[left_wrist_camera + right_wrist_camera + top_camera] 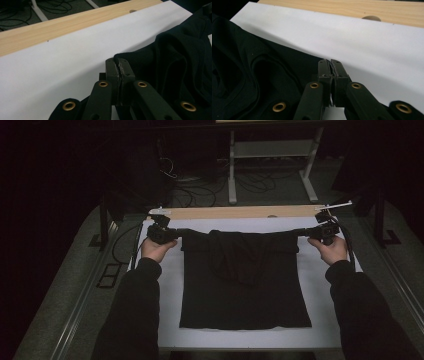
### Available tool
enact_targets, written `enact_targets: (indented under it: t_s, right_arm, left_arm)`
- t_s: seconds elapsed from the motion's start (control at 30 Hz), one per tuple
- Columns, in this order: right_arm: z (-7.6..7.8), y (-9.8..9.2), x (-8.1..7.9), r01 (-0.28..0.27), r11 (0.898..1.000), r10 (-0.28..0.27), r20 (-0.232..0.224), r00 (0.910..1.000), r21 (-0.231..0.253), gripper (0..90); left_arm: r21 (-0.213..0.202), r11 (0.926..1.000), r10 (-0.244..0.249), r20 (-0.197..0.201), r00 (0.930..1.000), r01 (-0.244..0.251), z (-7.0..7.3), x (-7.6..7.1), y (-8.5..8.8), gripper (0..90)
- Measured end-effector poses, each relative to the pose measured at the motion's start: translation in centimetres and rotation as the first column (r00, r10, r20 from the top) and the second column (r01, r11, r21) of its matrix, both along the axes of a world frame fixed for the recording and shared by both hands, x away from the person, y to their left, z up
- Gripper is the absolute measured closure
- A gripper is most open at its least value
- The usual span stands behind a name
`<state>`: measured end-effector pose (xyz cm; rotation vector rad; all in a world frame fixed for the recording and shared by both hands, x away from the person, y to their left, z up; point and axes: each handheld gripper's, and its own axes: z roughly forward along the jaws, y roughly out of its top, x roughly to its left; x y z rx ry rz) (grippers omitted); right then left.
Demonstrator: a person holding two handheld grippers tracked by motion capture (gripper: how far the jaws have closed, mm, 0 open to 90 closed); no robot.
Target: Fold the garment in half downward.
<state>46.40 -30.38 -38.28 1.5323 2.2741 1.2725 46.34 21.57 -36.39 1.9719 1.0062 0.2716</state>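
Observation:
A black garment (245, 290) lies spread on the white table top (167, 285), its upper part folded and bunched. Its top edge is pulled into a taut band between my two grippers. At the far left, my left gripper (171, 233) is shut on the cloth's left end. In the left gripper view the jaws (120, 67) meet on a corner of the black cloth (180, 57). My right gripper (313, 232) pinches the right end at the far right. Its jaws (331, 65) are closed on the edge of the black cloth (249, 65).
A pale wooden strip (240, 212) runs along the table's far edge, with a hole (370, 18) in it. Beyond it, a white stand (270, 165) and loose cables (200, 190) are on the dark floor. Dark sleeves reach in from the near edge.

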Motion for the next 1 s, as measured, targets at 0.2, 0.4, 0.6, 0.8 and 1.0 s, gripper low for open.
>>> enact_targets:
  t_s: [0.2,0.4,0.6,0.8,1.0]
  right_arm:
    - [0.3,0.0,0.5,0.008,1.000,-0.008,0.002,1.0000,-0.009,86.0]
    - [-0.1,0.1,0.8,0.011,1.000,-0.011,-0.013,0.9998,-0.006,85.6]
    - [-1.1,0.0,1.1,0.022,0.999,-0.020,-0.033,0.9992,0.048,65.8]
    - [-2.3,-0.1,0.6,0.029,0.999,-0.028,-0.036,0.9990,0.039,55.6]
    - [-2.8,-0.7,0.1,0.041,0.996,-0.039,-0.024,0.9989,0.076,37.4]
  left_arm:
    - [0.002,1.0000,0.006,0.004,1.0000,-0.007,-0.1,0.7,-0.3,87.6]
    - [-0.003,0.9997,0.023,-0.022,0.9995,-0.023,-0.8,1.0,-0.3,87.5]
    - [-0.053,0.9985,0.009,-0.089,0.9960,-0.013,-2.0,1.1,-0.4,70.8]
    - [-0.071,0.9943,0.070,-0.117,0.9906,-0.079,-3.3,0.6,0.5,43.0]
    - [-0.122,0.9886,0.075,-0.112,0.9909,-0.088,-3.4,0.0,1.9,26.9]
